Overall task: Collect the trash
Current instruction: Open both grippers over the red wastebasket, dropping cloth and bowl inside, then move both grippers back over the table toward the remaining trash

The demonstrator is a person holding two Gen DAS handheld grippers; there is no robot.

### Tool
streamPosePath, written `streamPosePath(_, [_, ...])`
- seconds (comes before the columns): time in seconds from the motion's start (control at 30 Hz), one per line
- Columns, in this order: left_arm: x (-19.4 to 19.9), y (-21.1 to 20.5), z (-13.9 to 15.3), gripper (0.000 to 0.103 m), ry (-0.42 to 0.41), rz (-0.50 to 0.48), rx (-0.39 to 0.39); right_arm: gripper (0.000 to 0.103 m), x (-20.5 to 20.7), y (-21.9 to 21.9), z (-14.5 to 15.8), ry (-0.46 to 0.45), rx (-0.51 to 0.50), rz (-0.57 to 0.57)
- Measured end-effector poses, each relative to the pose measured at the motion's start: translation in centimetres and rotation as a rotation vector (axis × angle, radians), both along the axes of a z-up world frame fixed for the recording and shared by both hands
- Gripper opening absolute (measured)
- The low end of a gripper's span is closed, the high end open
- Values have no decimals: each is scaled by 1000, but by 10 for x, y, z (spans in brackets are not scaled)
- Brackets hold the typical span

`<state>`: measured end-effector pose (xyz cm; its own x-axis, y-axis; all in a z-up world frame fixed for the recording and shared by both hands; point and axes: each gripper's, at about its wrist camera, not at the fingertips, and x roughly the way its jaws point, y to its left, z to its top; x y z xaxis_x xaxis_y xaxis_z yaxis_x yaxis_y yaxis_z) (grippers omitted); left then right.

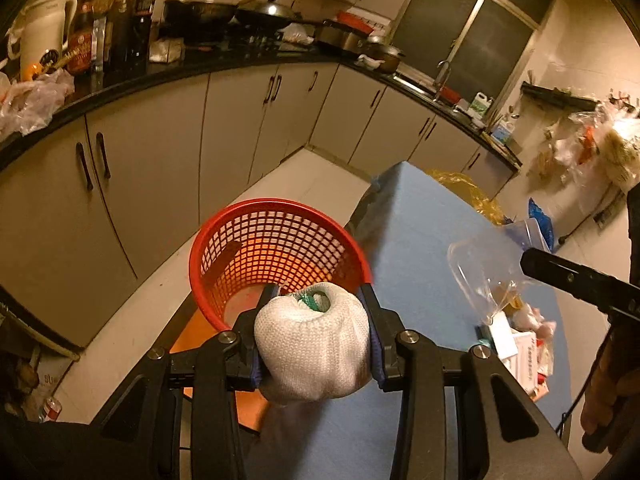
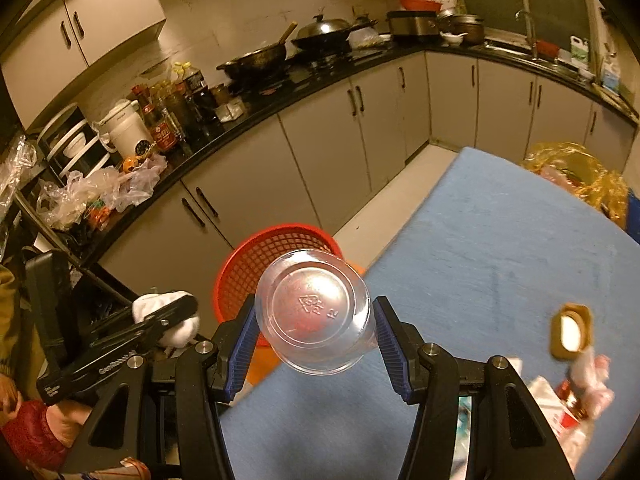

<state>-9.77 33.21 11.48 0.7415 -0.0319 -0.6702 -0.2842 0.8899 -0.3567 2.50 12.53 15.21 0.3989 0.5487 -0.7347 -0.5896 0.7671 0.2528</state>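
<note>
A: Left wrist view first. What is the left gripper (image 1: 316, 320) doing?

B: It is clamped on a white knitted bundle (image 1: 312, 344), a rolled cloth with a bit of green at its top opening. The blue pads press it from both sides, at lower centre of the frame.

A: And the red basket (image 1: 276, 256)?

B: It stands just behind the bundle, centre of the frame, on the floor side of the blue counter (image 1: 416, 232). Its bottom looks mostly bare.

A: Do you see the other gripper there?

B: Yes, one black finger enters from the right edge, with a clear plastic cup (image 1: 476, 276) in front of it.

A: Now the right wrist view.

B: The right gripper (image 2: 316, 328) holds the cup (image 2: 316, 312), its bottom turned to the camera, jaws at medium width against its sides. The cup is in front of the basket (image 2: 256, 272), at centre.

A: More trash?

B: At the lower right, on the counter (image 2: 480, 240), lie packets and wrappers (image 2: 576, 396), blurred. The left gripper with the bundle (image 2: 168, 312) appears at lower left.
</note>
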Motion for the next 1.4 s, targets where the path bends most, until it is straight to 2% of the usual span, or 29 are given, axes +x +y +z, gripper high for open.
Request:
streamPosePath(0.2, [45, 14, -20, 39, 37, -44, -1, 61, 39, 40, -19, 56, 3, -12])
streamPosePath(0.43, [71, 24, -42, 43, 66, -109, 17, 61, 72, 67, -47, 133, -11, -38])
streamPosePath(0.5, [73, 25, -46, 50, 61, -129, 15, 61, 76, 73, -54, 145, -15, -43])
streamPosePath(0.57, [74, 27, -47, 66, 56, -141, 29, 63, 81, 80, -60, 162, -17, -46])
streamPosePath(0.63, [73, 30, -47, 72, 45, -148, 41, 64, 85, 86, -65, 179, -18, -46])
streamPosePath(0.73, [71, 33, -48, 72, 46, -158, 40, 70, 87, 93, -69, 183, -21, -46])
streamPosePath(0.9, [60, 36, -46, 72, 44, -144, 56, 77, 83, 95, -66, 177, -15, -52])
streamPosePath(1.1, [47, 33, -33, 72, 27, -117, 101, 80, 71, 95, -53, 145, -6, -40])
streamPosePath(1.27, [35, 28, -20, 72, 26, -83, 137, 80, 54, 74, -38, 131, 11, -60])
streamPosePath(1.4, [26, 17, -7, 72, 15, -68, 154, 82, 29, 41, -26, 101, 20, -77])
